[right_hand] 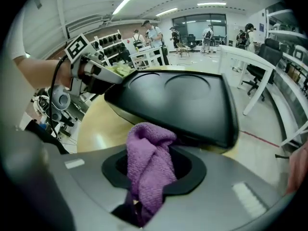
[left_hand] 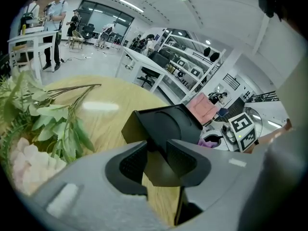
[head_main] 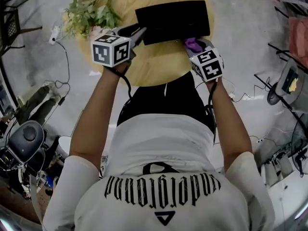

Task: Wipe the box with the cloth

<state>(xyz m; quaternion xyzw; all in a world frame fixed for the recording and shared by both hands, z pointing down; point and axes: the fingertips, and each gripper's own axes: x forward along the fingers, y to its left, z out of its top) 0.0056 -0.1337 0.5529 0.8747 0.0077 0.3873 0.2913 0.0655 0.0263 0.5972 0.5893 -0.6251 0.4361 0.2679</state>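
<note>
Both forearms reach forward over the round table [head_main: 159,69]. The left gripper [left_hand: 156,153], angled down, is clamped on the near left corner of the black box [head_main: 173,20], which lies at the table's far centre. The right gripper [right_hand: 154,165], pitched steeper, pinches the purple cloth [right_hand: 144,143] at the box's near right edge. The cloth covers its pads. The person's torso hides the table's near rim.

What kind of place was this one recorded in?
Probably a robotics lab or open workshop: metal shelving racks, long white desks with office chairs, and strip ceiling lights over a large shared room.
</note>
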